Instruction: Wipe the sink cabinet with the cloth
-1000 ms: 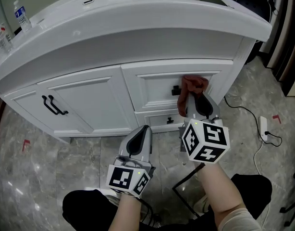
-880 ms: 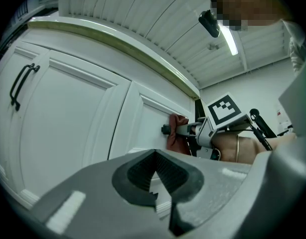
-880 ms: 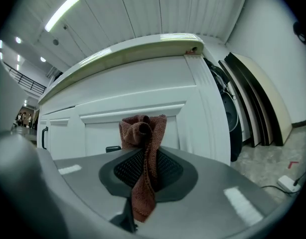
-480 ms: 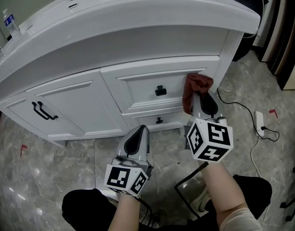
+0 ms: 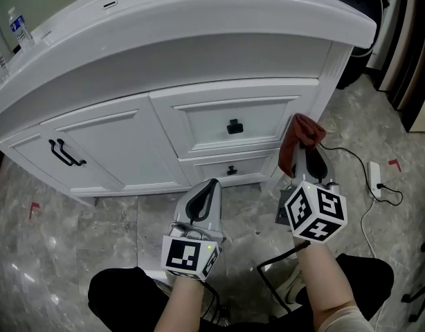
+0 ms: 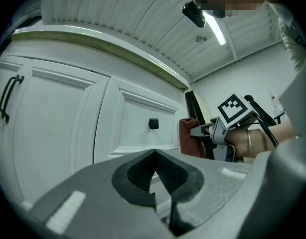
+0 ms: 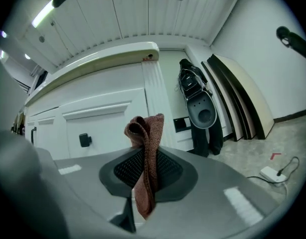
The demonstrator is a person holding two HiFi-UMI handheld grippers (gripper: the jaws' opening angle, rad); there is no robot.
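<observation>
The white sink cabinet [image 5: 129, 137] shows no mark of which parts are wiped, so probably much is left. The left gripper [image 5: 207, 189] is closed and empty. The right gripper [image 5: 306, 154] clamps the brown cloth [image 5: 300, 131] at the cabinet's right corner.

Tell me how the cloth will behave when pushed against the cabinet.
The cloth looks floppy: it folds over above the right claw and hangs limp below it. Probably light, since a narrow pinch holds it. It would likely bunch rather than slide flat.
</observation>
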